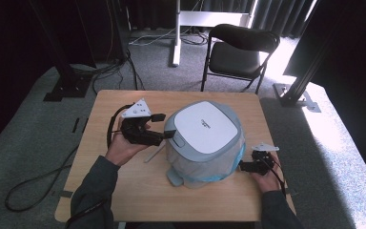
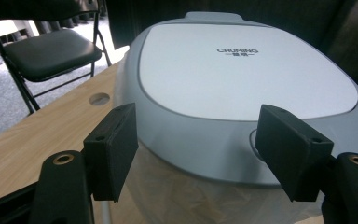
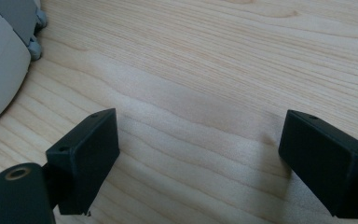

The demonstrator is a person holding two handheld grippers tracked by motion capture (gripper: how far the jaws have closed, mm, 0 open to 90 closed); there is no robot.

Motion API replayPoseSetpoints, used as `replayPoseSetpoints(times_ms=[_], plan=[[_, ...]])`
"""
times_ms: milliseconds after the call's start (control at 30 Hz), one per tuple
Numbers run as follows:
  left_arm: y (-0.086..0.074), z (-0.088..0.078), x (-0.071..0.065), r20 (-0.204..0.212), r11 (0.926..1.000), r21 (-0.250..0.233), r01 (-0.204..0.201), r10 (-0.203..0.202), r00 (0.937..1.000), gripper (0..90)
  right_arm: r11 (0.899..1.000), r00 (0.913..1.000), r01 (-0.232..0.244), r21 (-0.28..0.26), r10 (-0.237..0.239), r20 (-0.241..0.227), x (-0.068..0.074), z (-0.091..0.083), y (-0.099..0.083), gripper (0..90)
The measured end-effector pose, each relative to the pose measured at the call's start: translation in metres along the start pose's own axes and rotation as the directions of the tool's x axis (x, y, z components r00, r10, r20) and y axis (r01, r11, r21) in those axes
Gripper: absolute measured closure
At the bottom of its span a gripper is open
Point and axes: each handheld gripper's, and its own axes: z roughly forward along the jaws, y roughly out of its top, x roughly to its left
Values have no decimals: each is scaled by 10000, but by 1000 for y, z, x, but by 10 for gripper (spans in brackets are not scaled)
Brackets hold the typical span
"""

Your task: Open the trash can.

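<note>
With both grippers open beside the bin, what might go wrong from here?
1. The left gripper stands open at the bin lid's rounded front edge; jaws closing there may slip off instead of gripping.
2. A thin plastic bag hangs under the lid; a jaw could pinch or tear it.
3. The right gripper is open over the table and holds nothing, so the bin may slide if pushed from the left.

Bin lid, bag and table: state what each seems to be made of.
Lid: likely moulded plastic, white panel in a grey rim, smooth with a soft sheen.
Bag: thin translucent plastic film, wrinkled, with a blue edge.
Table: pale wood or wood-look laminate, matt, with visible grain.
</note>
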Motion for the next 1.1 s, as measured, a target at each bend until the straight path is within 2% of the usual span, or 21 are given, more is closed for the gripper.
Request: replayPoseSetpoints(times_ms=[433,733,900,1033,1100], plan=[[1,5,-3,120,9999,48,-118,117,9999,291,10000,10000,2,3,-2,1,0,0,0,112],[-1,7,0,282,9999,-153,54,-50,9996,293,10000,10000,1,1,-1,5,0,0,0,112],[-1,6,0,244,9999,-141,-73,77,9997,294,10000,10000,-7,4,7,7,0,0,0,112],[-1,7,1,283,9999,-157,-25,30,9996,297,10000,10000,-9,5,9,7,0,0,0,112],[-1,7,-1,178,9998,-167,-52,55,9998,303,10000,10000,-7,5,7,7,0,0,0,112]])
